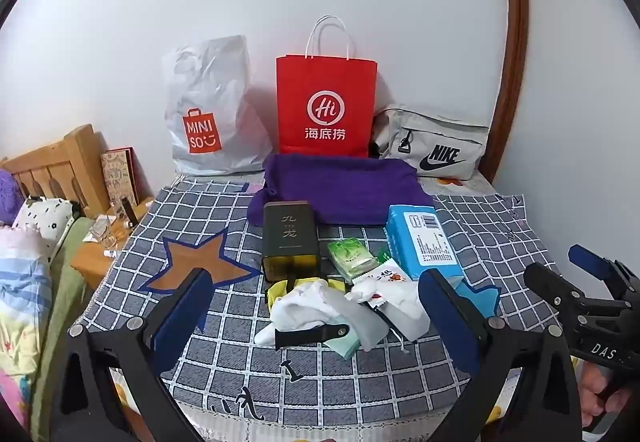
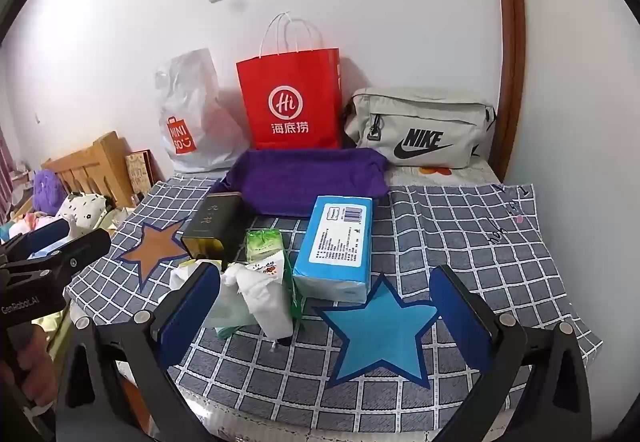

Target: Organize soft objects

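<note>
A pile of soft items lies on the checked cloth (image 1: 240, 322): white socks (image 1: 304, 302) (image 2: 260, 290), a small printed pouch (image 1: 386, 278), a green tissue pack (image 1: 352, 256) (image 2: 262, 244) and a black strap (image 1: 312, 334). A folded purple towel (image 1: 340, 190) (image 2: 304, 178) lies behind. A blue tissue pack (image 1: 424, 242) (image 2: 336, 242) and a dark box (image 1: 290, 238) (image 2: 212, 226) stand beside the pile. My left gripper (image 1: 316, 314) is open, just in front of the pile. My right gripper (image 2: 328, 306) is open above the blue star (image 2: 380, 334).
A white Miniso bag (image 1: 208, 110), a red paper bag (image 1: 326, 106) and a grey Nike bag (image 1: 436, 146) stand against the wall. A wooden headboard (image 1: 52, 162) and bedding lie left. A brown star (image 1: 200, 262) marks the cloth at left.
</note>
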A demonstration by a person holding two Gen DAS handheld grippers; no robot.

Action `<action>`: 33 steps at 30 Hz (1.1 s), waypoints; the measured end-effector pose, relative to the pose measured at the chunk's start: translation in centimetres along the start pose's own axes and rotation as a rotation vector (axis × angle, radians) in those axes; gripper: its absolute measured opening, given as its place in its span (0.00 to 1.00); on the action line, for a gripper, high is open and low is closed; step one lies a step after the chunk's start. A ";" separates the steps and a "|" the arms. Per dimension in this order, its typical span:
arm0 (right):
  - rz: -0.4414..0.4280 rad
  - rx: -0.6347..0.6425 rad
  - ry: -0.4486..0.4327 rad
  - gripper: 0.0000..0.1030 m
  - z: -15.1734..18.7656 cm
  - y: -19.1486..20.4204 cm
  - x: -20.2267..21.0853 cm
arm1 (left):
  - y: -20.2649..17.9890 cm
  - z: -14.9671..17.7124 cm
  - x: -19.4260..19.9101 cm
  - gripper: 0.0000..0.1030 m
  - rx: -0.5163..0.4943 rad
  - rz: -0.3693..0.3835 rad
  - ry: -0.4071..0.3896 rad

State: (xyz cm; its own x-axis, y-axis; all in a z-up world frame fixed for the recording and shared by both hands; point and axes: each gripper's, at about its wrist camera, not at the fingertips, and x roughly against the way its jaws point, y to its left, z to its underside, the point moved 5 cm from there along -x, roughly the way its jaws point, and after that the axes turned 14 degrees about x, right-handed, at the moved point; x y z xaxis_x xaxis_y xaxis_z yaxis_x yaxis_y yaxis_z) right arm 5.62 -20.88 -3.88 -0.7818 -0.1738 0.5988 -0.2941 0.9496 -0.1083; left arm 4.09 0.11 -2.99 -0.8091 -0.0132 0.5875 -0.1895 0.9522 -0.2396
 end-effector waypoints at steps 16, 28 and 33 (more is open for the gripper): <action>0.007 0.020 0.002 1.00 0.2 0.5 1.0 | -0.1 -0.2 0.8 1.00 0.005 -0.010 -0.002; 0.006 0.026 -0.002 1.00 0.1 0.8 1.1 | 0.0 -0.2 0.9 1.00 0.000 -0.018 -0.006; 0.005 0.026 -0.003 1.00 0.1 0.8 1.1 | 0.3 -0.2 1.0 1.00 0.006 -0.020 -0.007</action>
State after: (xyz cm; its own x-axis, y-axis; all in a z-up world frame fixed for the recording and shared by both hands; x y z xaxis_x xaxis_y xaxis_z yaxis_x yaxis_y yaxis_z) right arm 4.47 -20.29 -3.38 -0.7851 -0.1701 0.5956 -0.3045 0.9433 -0.1320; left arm 3.33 0.40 -2.30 -0.8091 -0.0344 0.5867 -0.2091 0.9498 -0.2327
